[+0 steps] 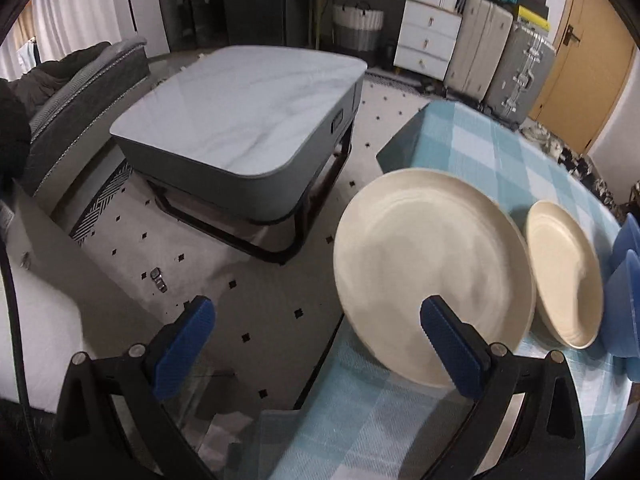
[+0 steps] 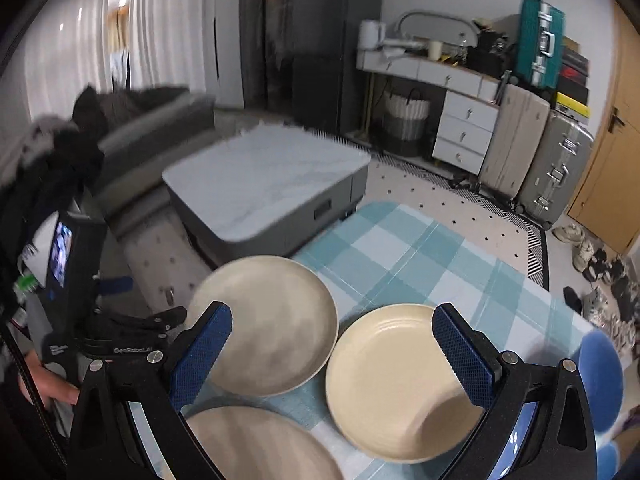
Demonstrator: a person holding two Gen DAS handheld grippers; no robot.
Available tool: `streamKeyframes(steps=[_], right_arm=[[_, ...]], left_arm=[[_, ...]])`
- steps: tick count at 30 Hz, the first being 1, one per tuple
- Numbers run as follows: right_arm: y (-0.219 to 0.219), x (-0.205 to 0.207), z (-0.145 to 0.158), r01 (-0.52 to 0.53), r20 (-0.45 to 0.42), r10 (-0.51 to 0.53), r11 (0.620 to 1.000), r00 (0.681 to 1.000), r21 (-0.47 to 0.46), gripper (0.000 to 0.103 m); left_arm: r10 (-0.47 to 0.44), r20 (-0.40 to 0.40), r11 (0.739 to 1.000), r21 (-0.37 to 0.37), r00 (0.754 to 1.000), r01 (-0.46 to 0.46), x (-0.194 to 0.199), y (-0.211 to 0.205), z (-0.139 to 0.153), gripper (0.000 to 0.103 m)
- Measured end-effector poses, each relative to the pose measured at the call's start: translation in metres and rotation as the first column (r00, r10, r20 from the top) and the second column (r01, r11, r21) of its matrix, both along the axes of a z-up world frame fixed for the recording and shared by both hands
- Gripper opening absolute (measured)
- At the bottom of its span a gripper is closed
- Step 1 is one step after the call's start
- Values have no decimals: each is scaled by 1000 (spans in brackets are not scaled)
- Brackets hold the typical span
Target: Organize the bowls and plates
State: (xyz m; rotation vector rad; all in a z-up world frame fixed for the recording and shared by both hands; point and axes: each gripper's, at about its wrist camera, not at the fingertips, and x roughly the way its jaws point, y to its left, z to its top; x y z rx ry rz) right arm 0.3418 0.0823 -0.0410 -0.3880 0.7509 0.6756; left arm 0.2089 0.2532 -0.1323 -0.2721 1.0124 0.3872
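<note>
A large cream plate (image 1: 432, 264) lies at the left edge of the checked tablecloth (image 1: 500, 152); a smaller cream deep plate (image 1: 564, 276) sits to its right, then blue bowls (image 1: 624, 300). My left gripper (image 1: 320, 352) is open and empty, its right finger over the large plate's near rim. In the right wrist view the large plate (image 2: 268, 324), the deep plate (image 2: 392, 376), a second large plate (image 2: 260, 444) at the bottom and a blue bowl (image 2: 600, 376) show. My right gripper (image 2: 332, 364) is open and empty above them. The left gripper body (image 2: 132, 328) shows at the left.
A grey marble-top coffee table (image 1: 240, 120) stands beyond the dining table's left edge, with a sofa (image 1: 80, 92) behind. Suitcases (image 1: 500, 60) and a white drawer unit (image 1: 428, 40) line the far wall. Shoes (image 2: 600, 268) lie on the floor at right.
</note>
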Motion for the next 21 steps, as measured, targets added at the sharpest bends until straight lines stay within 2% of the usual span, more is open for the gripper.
streamKeyframes(steps=[5, 9, 12, 19, 21], right_arm=[[26, 28, -25, -37, -15, 36, 997, 999, -69, 103], [34, 52, -31, -31, -16, 31, 999, 999, -45, 103], [37, 78, -37, -15, -59, 13, 1000, 998, -23, 103], [64, 84, -75, -79, -73, 66, 979, 995, -186, 102], [69, 87, -86, -89, -94, 71, 975, 993, -204, 102]], left_arm=[[18, -42, 999, -50, 999, -20, 12, 14, -15, 103], [21, -61, 995, -92, 998, -27, 21, 24, -26, 103], [15, -58, 995, -99, 998, -21, 25, 27, -31, 103], [-27, -24, 991, -133, 999, 23, 30, 31, -39, 102], [-28, -25, 990, -141, 999, 24, 32, 33, -41, 101]])
